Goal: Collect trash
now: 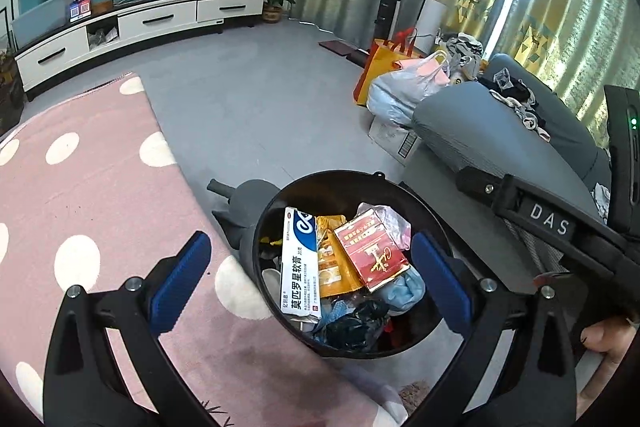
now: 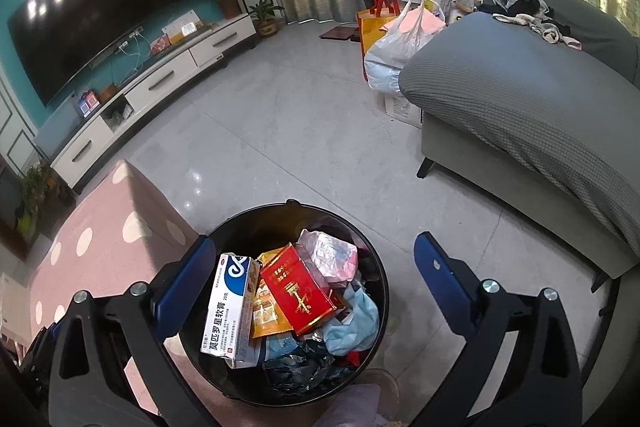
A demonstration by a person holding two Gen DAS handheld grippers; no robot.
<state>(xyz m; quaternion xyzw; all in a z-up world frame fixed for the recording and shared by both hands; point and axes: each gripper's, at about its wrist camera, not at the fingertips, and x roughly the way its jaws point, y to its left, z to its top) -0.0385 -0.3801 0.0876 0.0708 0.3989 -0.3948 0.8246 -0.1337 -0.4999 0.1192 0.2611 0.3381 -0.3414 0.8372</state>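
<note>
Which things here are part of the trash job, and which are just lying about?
Job: black bin; in it, white ointment box, red carton, blue mask.
Lying about: clothes on sofa, plastic bag, orange tote, pink rug.

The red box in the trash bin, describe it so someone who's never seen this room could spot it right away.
Find the round black trash bin on the floor between the pink dotted rug and the grey sofa. The red box lies on top of the pile, right of the white and blue carton. It alone is glossy red with gold print.
</note>
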